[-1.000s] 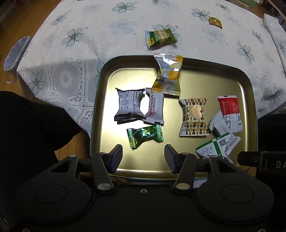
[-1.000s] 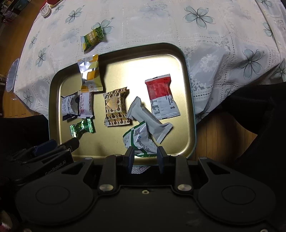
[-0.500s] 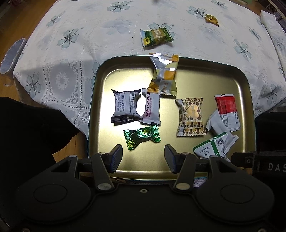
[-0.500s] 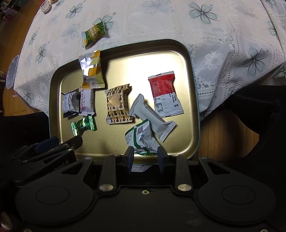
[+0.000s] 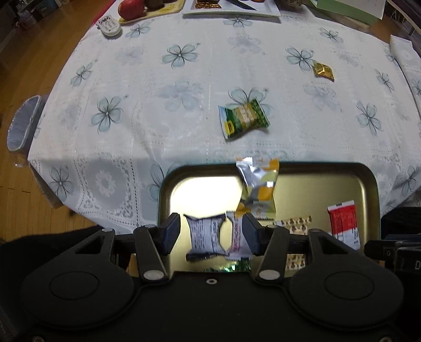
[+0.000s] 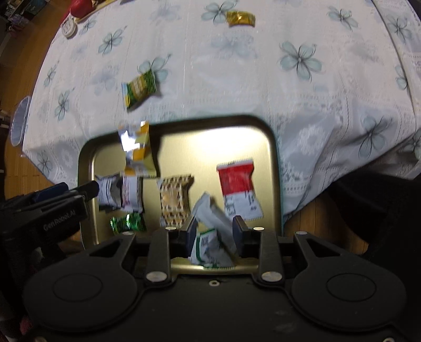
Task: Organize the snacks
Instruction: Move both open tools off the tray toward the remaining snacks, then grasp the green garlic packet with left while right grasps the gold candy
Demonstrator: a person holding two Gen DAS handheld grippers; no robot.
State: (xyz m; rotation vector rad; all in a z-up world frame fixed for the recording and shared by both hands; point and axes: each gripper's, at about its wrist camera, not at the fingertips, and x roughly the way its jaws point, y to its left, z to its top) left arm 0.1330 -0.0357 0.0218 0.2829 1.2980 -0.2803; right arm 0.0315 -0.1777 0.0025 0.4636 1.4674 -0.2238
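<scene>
A gold metal tray [image 5: 302, 184] [image 6: 210, 142] at the table's near edge holds several wrapped snacks: a silver-yellow pack [image 5: 259, 186] [image 6: 136, 147], a white-black pack [image 5: 205, 235], a pink-white hawthorn pack [image 5: 238, 236], a heart-patterned pack [image 6: 175, 200], a red-white pack [image 5: 343, 223] [image 6: 238, 189], a green candy [image 6: 127, 222] and white-green packs [image 6: 210, 242]. A green snack [image 5: 243, 119] [image 6: 139, 88] and a gold candy [image 5: 323, 70] [image 6: 240, 18] lie on the tablecloth. My left gripper [image 5: 210, 234] is open above the white-black and hawthorn packs. My right gripper [image 6: 214, 232] is open above the white-green packs.
The table wears a white floral cloth [image 5: 184, 79]. At its far edge stand a round white tin [image 5: 108, 25], a yellow board with an apple [image 5: 130, 8] and a white plate [image 5: 231, 6]. Wooden floor lies left. Dark clothing fills the near corners.
Both grippers have tilted up and moved forward, so the tray sits lower in view and more table shows. The right gripper's fingers have spread wider. The snacks have not moved.
</scene>
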